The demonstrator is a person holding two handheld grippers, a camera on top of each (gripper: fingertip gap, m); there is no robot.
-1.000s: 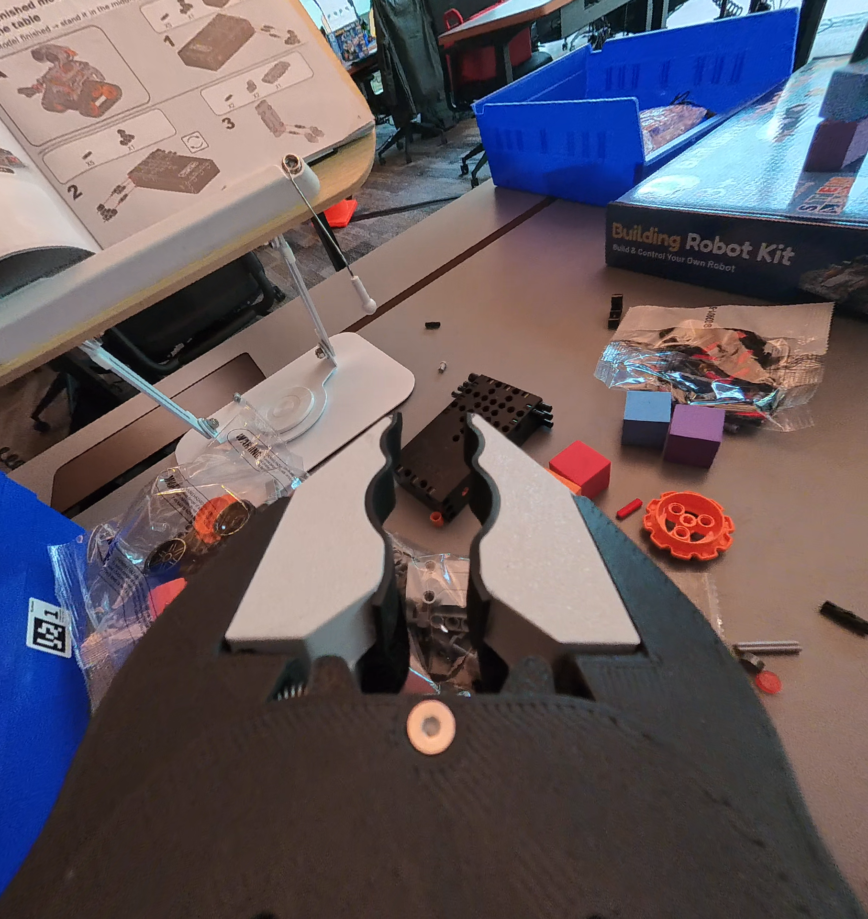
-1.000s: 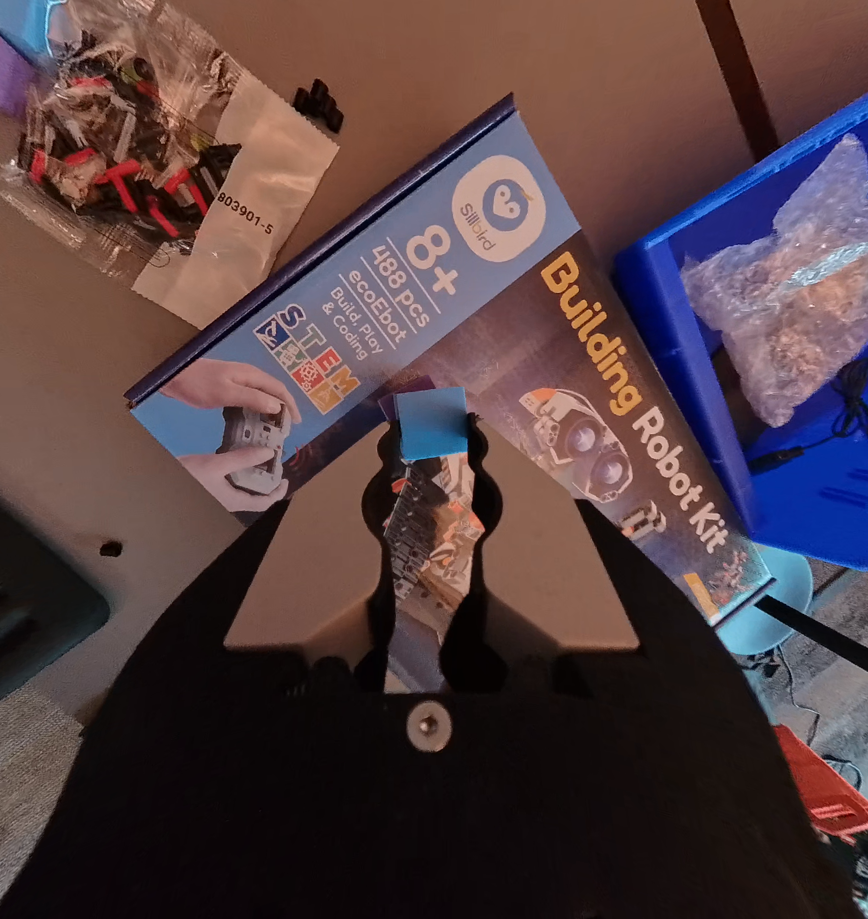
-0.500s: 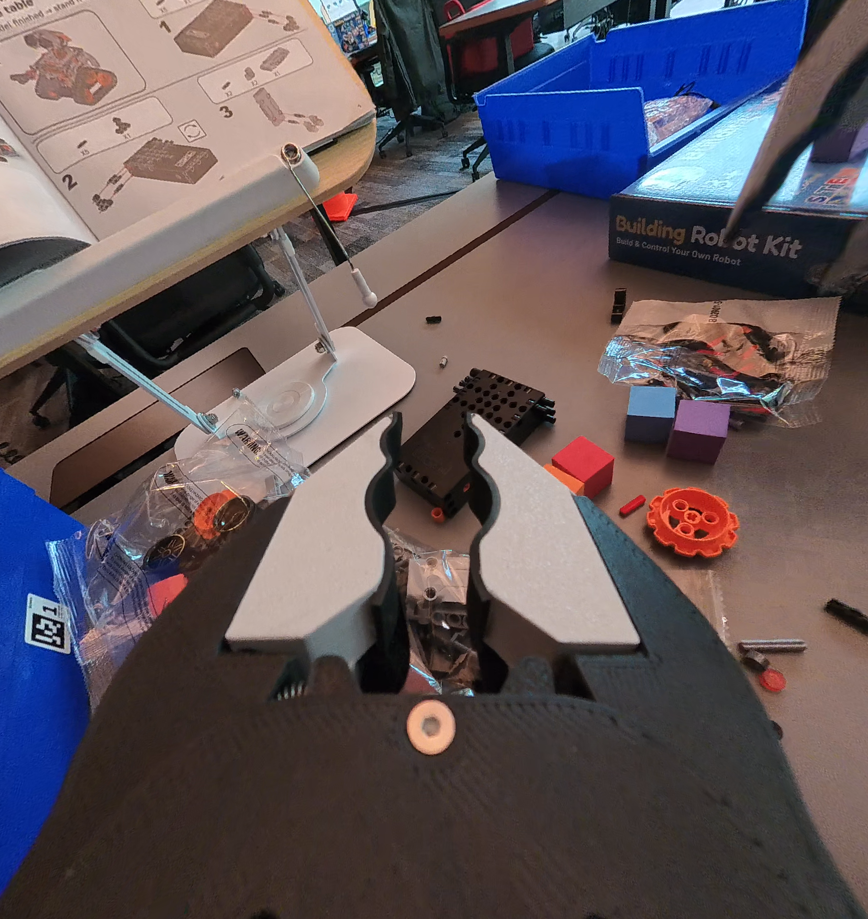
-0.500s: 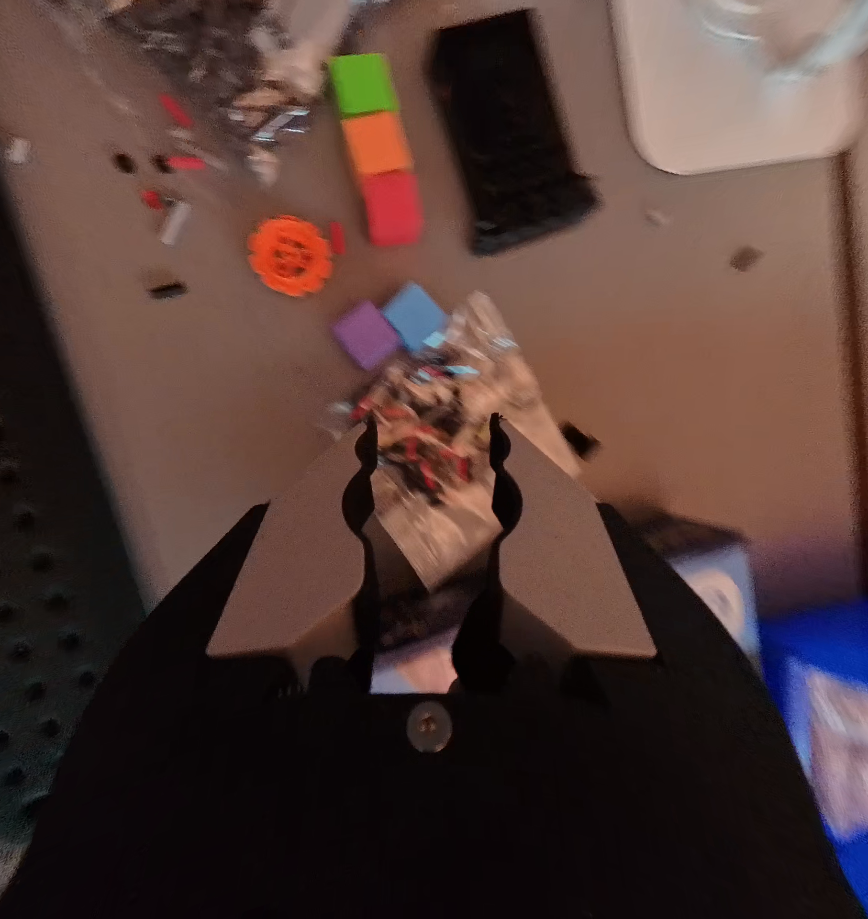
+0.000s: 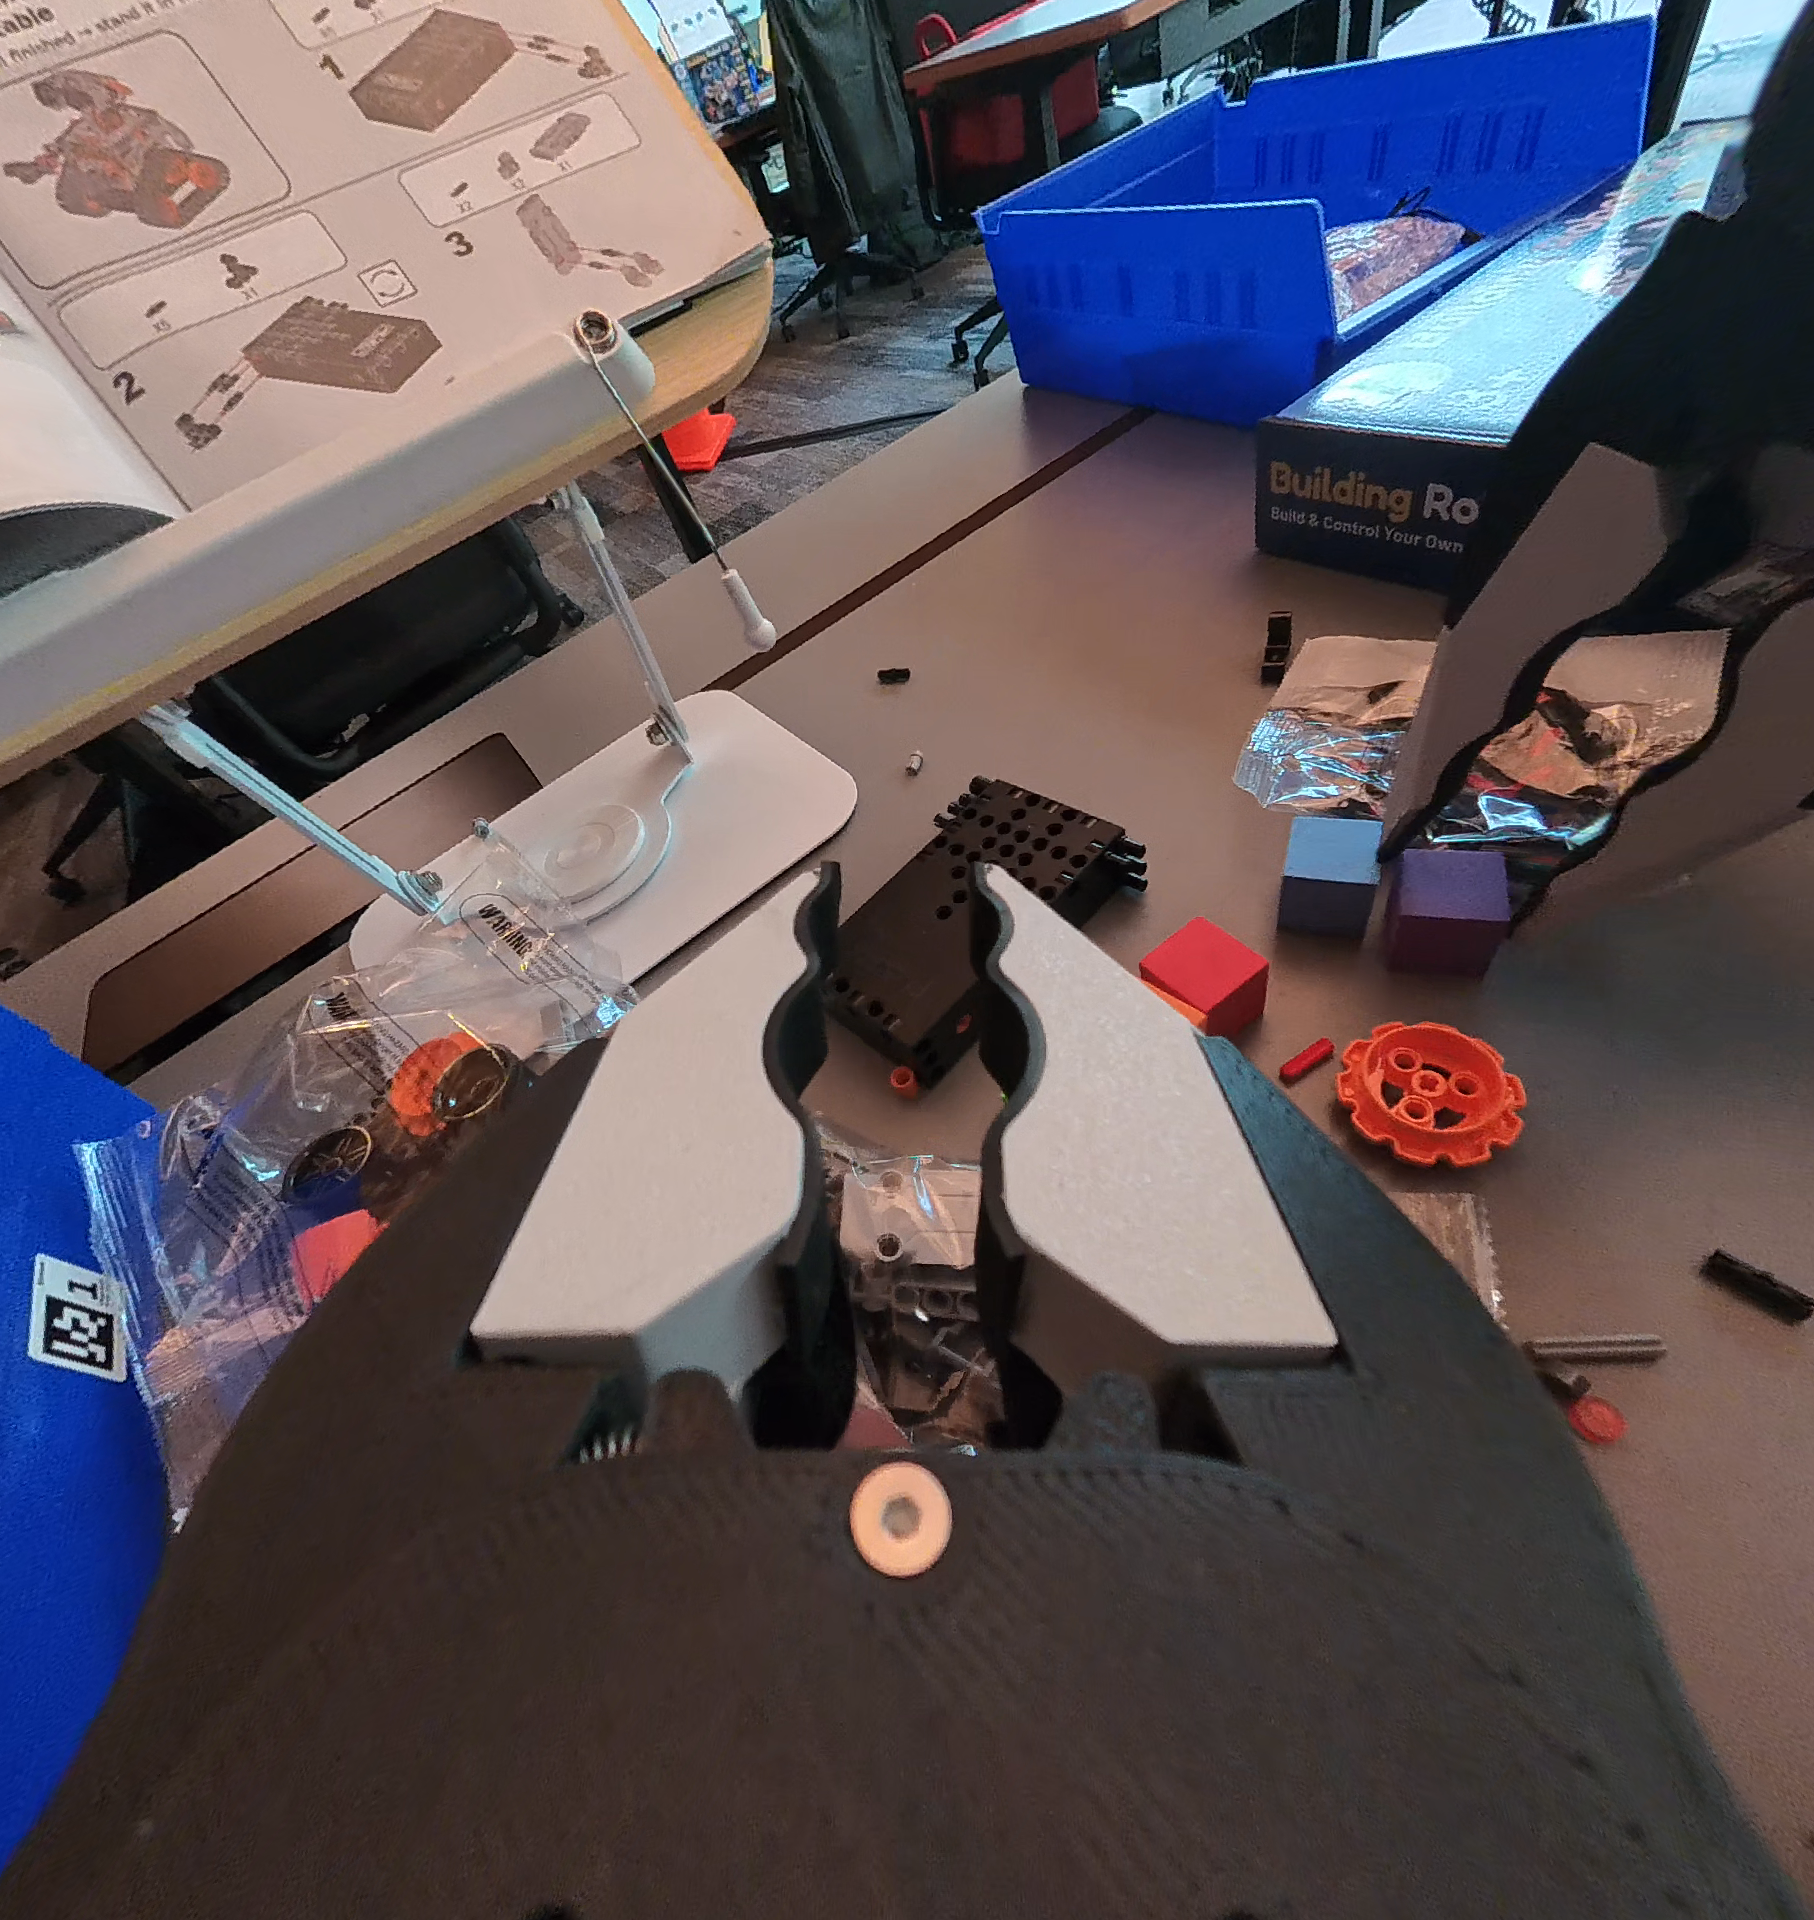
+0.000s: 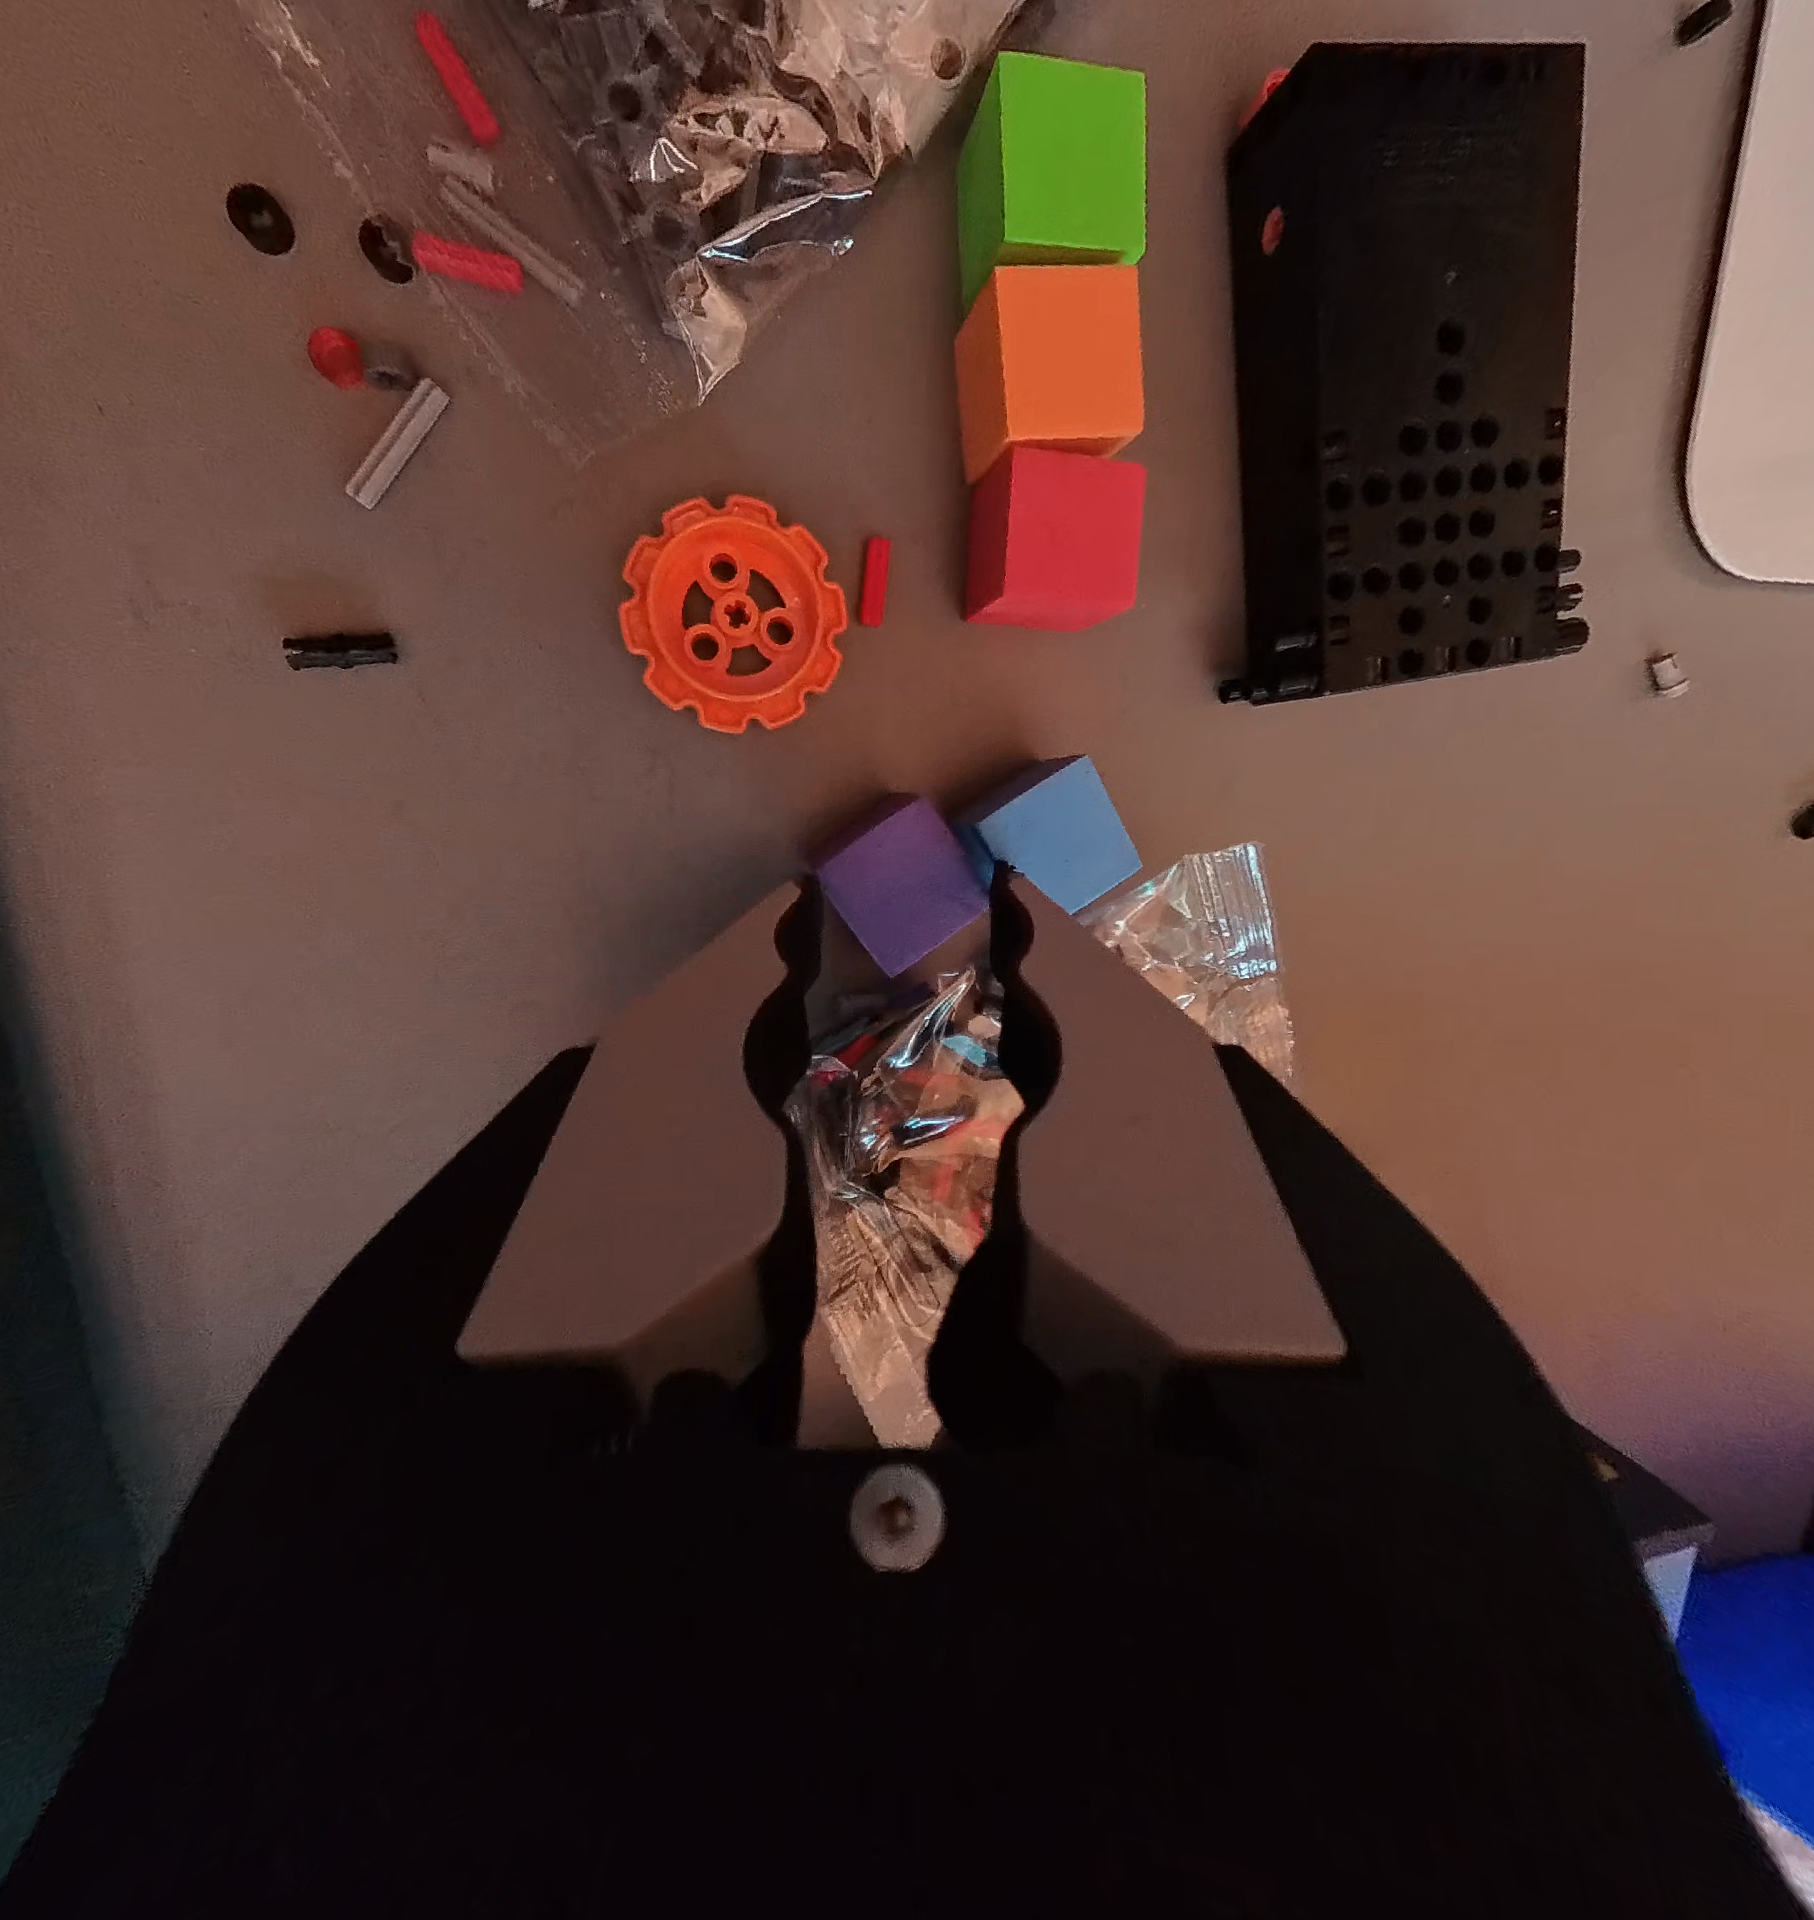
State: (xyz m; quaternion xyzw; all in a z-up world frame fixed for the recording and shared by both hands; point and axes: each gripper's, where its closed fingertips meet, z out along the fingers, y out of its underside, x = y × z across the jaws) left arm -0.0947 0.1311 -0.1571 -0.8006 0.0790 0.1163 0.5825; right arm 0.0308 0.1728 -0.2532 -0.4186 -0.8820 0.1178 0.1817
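My right hand-held gripper [image 6: 898, 899], fingers apart and empty, straddles the matte purple cube [image 6: 901, 881] at frame centre, beside the blue cube [image 6: 1054, 831]. Left hand-held gripper [image 5: 903, 894]: apart, empty, above the counter [image 5: 1661, 1174].

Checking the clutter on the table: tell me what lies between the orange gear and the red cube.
In the right wrist view, one small red peg lies on the table between the orange gear and the red cube, touching neither. Otherwise that stretch is bare.

The right tongs [image 6: 898, 904] have left the kit box [image 5: 1402, 488], where they were shut on a blue cube, and now hang empty and parted over the tabletop [image 6: 467, 883]. Their tips straddle the purple cube [image 6: 898, 883]. They now loom large in the left wrist view.
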